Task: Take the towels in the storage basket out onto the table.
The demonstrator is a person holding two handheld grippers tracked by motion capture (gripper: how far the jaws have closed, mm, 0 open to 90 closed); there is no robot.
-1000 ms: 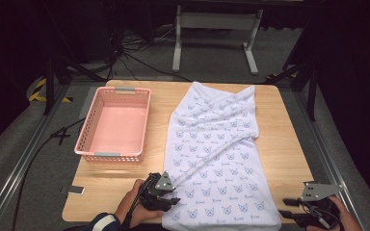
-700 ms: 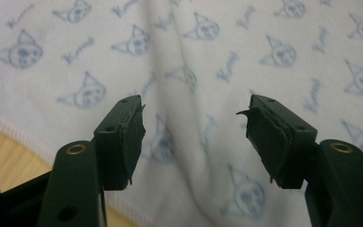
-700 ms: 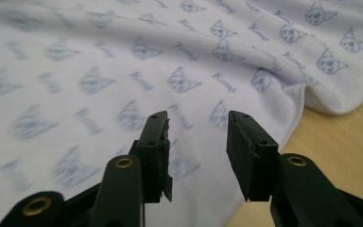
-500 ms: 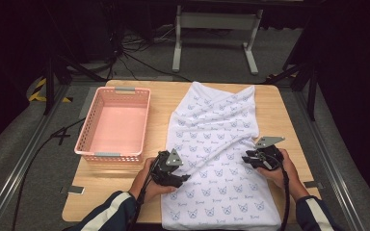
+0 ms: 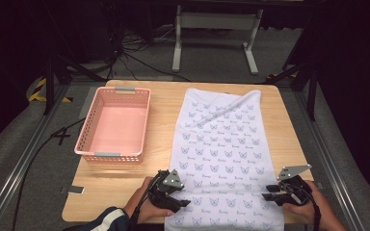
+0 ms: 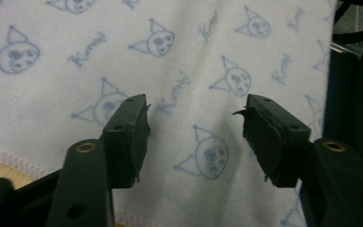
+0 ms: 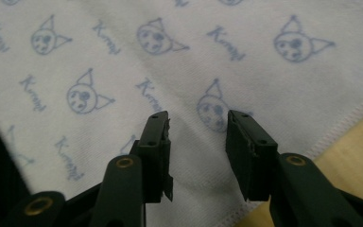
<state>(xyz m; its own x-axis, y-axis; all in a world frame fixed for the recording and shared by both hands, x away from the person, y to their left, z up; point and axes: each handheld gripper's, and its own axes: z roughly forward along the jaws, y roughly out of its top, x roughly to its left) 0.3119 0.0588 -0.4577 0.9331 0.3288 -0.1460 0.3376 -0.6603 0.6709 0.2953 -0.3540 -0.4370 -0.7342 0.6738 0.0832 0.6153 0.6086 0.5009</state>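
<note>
Your towel (image 5: 225, 154) lies flat and long on the table (image 5: 164, 103), running from 12 o'clock down to 6 o'clock, a bit to the 3 o'clock side of the middle. It looks smooth now, with just one small crease near the far end. So I think the spreading-out part is done, and the folding has not started yet. The pink basket (image 5: 113, 124) sits at 9 o'clock from the towel, apart from it, and nothing is in it, so putting the towel away is still to do. Your left gripper (image 5: 182, 203) is at the near edge of the towel, at about 7 o'clock. Its jaws have just been opening and stand wide apart over the cloth, holding nothing (image 6: 194, 137). Your right gripper (image 5: 270, 192) is at the near right edge, at about 5 o'clock. Its jaws have just opened a little and are partly open, with the cloth under them but not pinched (image 7: 196, 142). Next you will likely need to grab both near corners.
</note>
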